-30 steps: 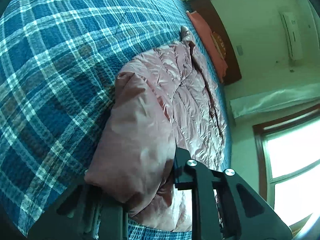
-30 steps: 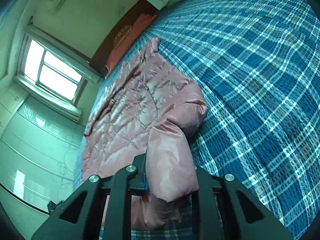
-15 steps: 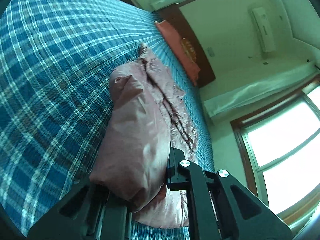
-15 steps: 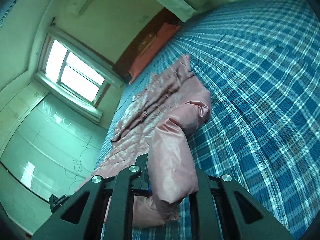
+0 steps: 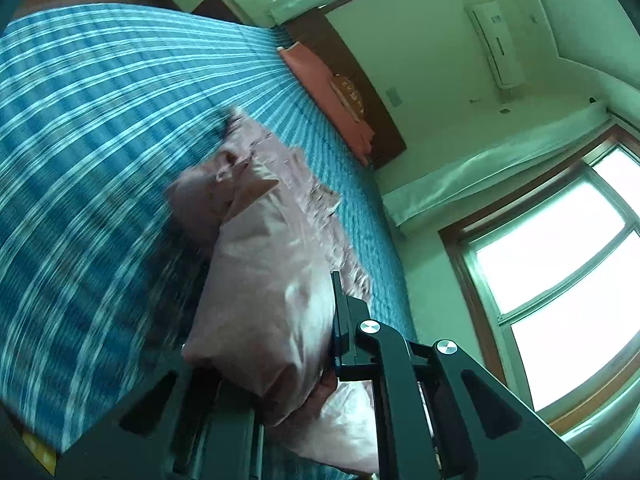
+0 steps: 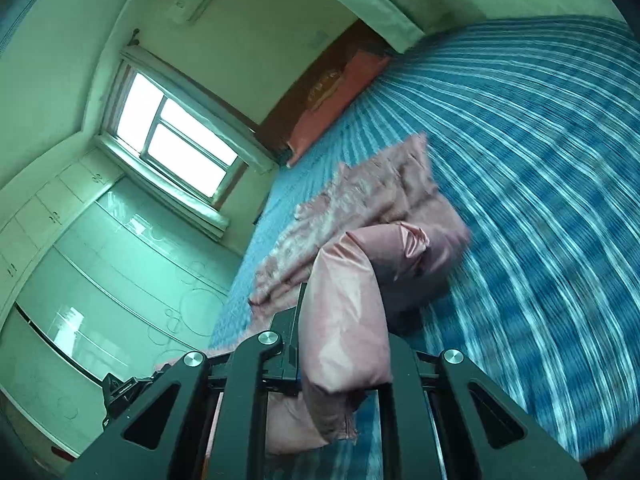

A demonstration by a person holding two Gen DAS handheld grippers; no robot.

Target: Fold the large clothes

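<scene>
**Both ends pinched — the fold itself is barely started**

I have the pink padded jacket (image 5: 276, 264) gripped at two places. My left gripper (image 5: 280, 376) is clamped tight on a puffy end of it, the fabric bulging out between the fingers, and my right gripper (image 6: 344, 364) is closed on another puffy end in the same way. From the look of them these are sleeve ends, though I cannot be sure. Both held parts are raised off the blue plaid bed (image 6: 540, 200), while the rest of the jacket trails away toward the headboard (image 5: 352, 92), rumpled and resting on the bedspread.

As I judge it, only the grasp is done. No clean crease shows yet — the body is bunched, not flat. What remains is carrying the held ends across, laying them down, then making any further folds.
</scene>
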